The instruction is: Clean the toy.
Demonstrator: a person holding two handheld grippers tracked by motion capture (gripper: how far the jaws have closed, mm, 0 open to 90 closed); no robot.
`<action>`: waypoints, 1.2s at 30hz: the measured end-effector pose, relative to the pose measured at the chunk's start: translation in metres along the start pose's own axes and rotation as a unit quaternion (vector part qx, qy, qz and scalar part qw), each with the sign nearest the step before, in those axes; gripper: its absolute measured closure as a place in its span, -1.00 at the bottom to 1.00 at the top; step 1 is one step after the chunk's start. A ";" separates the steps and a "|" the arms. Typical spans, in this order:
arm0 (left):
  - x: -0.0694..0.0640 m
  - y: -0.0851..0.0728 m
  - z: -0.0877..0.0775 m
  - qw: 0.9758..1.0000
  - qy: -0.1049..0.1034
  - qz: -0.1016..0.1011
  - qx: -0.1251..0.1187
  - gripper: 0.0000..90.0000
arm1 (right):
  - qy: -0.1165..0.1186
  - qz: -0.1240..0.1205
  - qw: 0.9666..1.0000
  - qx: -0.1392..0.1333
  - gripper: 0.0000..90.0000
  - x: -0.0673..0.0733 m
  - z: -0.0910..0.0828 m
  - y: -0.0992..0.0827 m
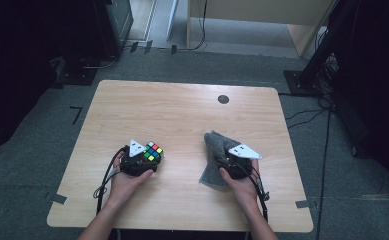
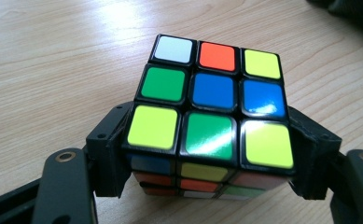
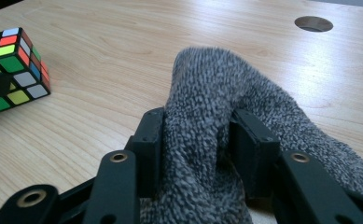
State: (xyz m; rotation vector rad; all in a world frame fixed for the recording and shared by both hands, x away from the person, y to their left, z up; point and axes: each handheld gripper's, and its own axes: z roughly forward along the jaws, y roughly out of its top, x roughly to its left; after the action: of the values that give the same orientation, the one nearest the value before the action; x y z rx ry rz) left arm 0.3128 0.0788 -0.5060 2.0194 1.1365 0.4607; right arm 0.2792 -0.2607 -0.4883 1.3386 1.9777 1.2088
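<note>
From the high view I see both hands at the near half of the table [image 1: 182, 110]. Left tongs [image 1: 149, 155] are on the puzzle cube [image 1: 153, 151], left of centre; right tongs [image 1: 227, 160] are on the grey knit cloth [image 1: 214, 157], right of centre. Cube and cloth sit well apart. A grey three-cornered plate tops each tool and hides the jaws from above, so I can't read either grip there.

Left gripper view fills that in: left tongs [image 2: 209, 154] are clamped on the cube [image 2: 212, 107], one jaw pressed to each side of its near row. Top face reads white, orange, yellow / green, blue, blue / yellow, green, yellow. Cube looks tilted; I can't tell if it touches the table [image 2: 53, 70].

Right gripper view: right tongs [image 3: 195, 140] are pinched on a raised fold of the cloth [image 3: 207, 93], fabric bunched between the jaws and humped above them. The rest drapes toward the right. This view also catches the cube [image 3: 13, 67] far left with a dark jaw against it, and the round dark hole [image 3: 313, 23] in the table [image 3: 100, 37] at the far edge, which the high view shows too [image 1: 223, 99].
</note>
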 end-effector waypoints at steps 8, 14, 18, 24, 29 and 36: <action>-0.002 -0.003 0.004 1.000 0.013 0.003 0.020 -0.28 | 0.001 -0.006 1.000 0.007 0.67 0.002 0.000 -0.001; -0.003 -0.003 0.005 1.000 0.015 0.002 0.017 -0.26 | 0.004 -0.009 1.000 0.012 0.69 0.004 0.003 -0.002; -0.004 -0.002 0.001 1.000 0.005 0.000 -0.005 -0.45 | 0.019 -0.010 1.000 0.003 0.35 0.005 0.003 -0.002; -0.003 0.003 -0.010 1.000 0.004 -0.009 -0.017 -0.71 | 0.012 0.008 1.000 -0.015 -0.48 0.005 -0.008 0.008; 0.005 0.008 -0.028 0.998 -0.023 -0.024 -0.045 -0.88 | 0.028 0.025 0.999 -0.033 -0.67 0.000 -0.022 0.019; 0.014 0.004 -0.055 0.998 -0.029 -0.007 -0.062 -0.94 | 0.026 0.020 0.999 -0.021 -0.72 -0.013 -0.042 0.018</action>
State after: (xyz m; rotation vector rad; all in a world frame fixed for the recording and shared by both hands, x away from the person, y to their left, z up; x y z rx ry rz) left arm 0.2882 0.1133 -0.4686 1.9036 1.0612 0.4514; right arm 0.2616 -0.2867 -0.4526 1.3460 1.9585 1.3085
